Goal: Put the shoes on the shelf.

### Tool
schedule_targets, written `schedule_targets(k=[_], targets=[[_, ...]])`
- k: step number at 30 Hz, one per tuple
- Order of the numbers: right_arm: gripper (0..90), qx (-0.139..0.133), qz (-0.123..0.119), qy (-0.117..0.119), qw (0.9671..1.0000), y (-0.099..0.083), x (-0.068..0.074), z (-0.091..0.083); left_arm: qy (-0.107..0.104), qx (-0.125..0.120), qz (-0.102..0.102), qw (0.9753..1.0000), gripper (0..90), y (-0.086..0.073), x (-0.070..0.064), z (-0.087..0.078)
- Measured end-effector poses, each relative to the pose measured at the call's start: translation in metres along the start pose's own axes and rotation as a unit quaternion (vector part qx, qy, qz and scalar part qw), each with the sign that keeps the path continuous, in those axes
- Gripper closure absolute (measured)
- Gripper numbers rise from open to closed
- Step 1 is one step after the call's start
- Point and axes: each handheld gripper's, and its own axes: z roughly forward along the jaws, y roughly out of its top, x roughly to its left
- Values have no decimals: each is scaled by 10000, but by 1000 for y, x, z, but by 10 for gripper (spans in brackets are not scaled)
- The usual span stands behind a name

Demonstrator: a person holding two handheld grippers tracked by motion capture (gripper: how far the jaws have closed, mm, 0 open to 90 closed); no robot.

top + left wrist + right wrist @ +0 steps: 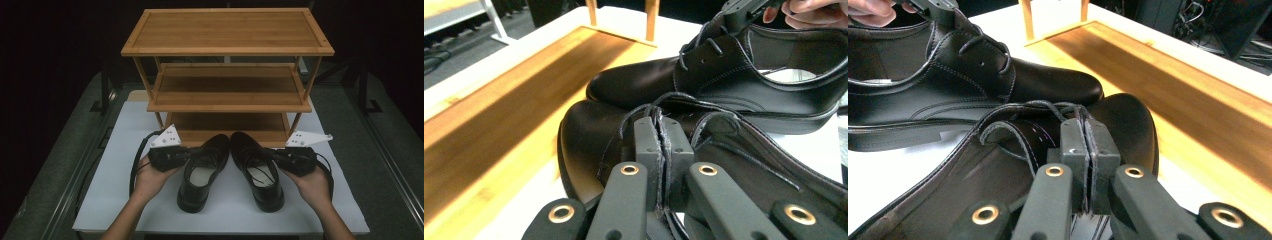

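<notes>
While both hands hold their tools low over the white surface, the left claw is pinched tight on the upper edge of the left shoe, its jaws pressed together on the leather flap beside the laces, as the left gripper view shows close up. Across from it, the right claw is clamped the same way on the lace-side edge of the right shoe, with thin leather squeezed between the jaws in the right gripper view. The two black dress shoes sit side by side near the middle of the surface, toes pointing away from the person and almost touching at the front, heels spread a little apart toward the near edge. Just beyond the toes stands a three-tier bamboo rack, its lowest shelf lying right in front of the shoes and bare, like the shelves above it. A black cable loops back from the left tool along the person's wrist.
</notes>
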Motion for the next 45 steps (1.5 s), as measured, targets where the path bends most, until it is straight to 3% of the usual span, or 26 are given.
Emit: schedule_targets(k=[5,12,18,23,28,36,37,38,39,41,42,44,45], targets=[[884,-60,24,-97,9999,8,-9,10,149,-178,-110,9997,886,4,16,9],[883,-102,87,-293,9995,23,-32,37,445,-322,-201,9983,886,13,42,32],[883,-160,109,-478,9987,32,-42,59,654,-394,-271,9967,885,15,53,50],[882,-191,149,-518,9984,29,-42,71,673,-308,-301,9968,884,9,53,60],[880,-129,160,-426,9989,23,-39,69,519,-294,-339,9976,880,0,51,56],[831,-51,75,-412,9991,10,-31,68,470,-202,-245,9984,853,-11,44,52],[788,1,57,-419,9991,8,-30,67,473,-224,-261,9983,823,-11,44,51],[726,-14,108,-437,9990,8,-31,65,427,-256,-401,9980,779,-11,46,48],[726,-14,108,-437,9990,8,-31,65,427,-256,-401,9980,716,-11,46,48],[636,-77,221,-422,9988,9,-33,59,413,-229,-479,9977,674,-12,47,44],[572,-123,285,-438,9986,9,-33,51,458,-216,-450,9977,569,-14,46,36],[544,-120,287,-456,9985,9,-32,47,461,-205,-445,9977,483,-16,45,32],[519,-125,301,-471,9984,7,-31,42,493,-202,-425,9977,483,-18,45,27]])
